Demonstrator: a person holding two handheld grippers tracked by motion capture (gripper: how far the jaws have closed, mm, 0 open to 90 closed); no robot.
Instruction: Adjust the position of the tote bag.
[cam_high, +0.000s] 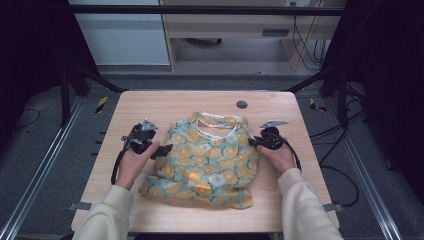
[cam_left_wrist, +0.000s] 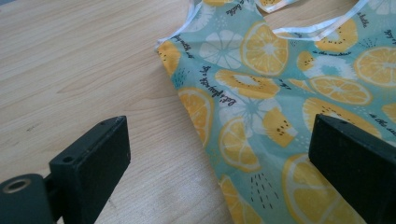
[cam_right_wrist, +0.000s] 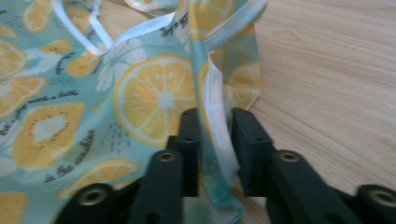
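Teal cotton fabric printed with orange citrus slices (cam_high: 207, 160) is laid flat on the pale wooden counter (cam_high: 150, 105), its right edge pinched by the closed right gripper (cam_right_wrist: 214, 140) for lifting, while the left gripper (cam_left_wrist: 219, 154) is held wide open astride the opposite edge, gripping nothing.

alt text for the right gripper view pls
The right tongs pinch a raised fold of a teal garment printed with orange citrus slices, its white-trimmed edge caught between the two black jaws. The rest of the fabric lies to the left on a light wooden table.
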